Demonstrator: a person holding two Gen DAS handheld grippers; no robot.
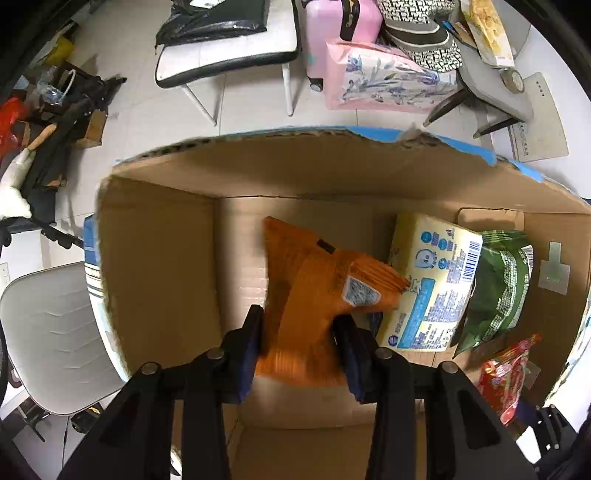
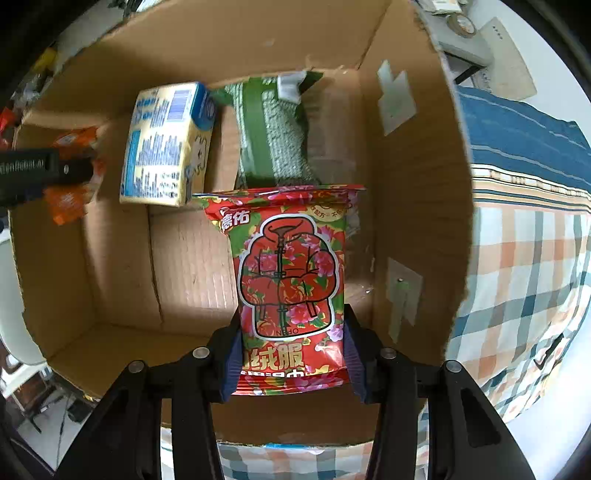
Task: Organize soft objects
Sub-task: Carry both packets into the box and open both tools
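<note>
My left gripper (image 1: 297,325) is shut on an orange soft pack (image 1: 314,291) held over the open cardboard box (image 1: 159,258). My right gripper (image 2: 291,332) is shut on a red floral pack (image 2: 291,280), also seen at the lower right in the left wrist view as the red pack (image 1: 506,373). Inside the box lie a yellow-and-blue tissue pack (image 1: 432,280) and a green pack (image 1: 498,288). The right wrist view shows the same tissue pack (image 2: 170,144), the green pack (image 2: 273,140), and the orange pack (image 2: 70,199) in the left gripper at the left edge.
The box (image 2: 413,184) rests beside a plaid bedcover (image 2: 524,266). Beyond it stand a white chair (image 1: 229,55), a pink suitcase (image 1: 332,33), a pink floral package (image 1: 384,77) and a grey chair (image 1: 48,332). Clutter lies at the far left (image 1: 55,122).
</note>
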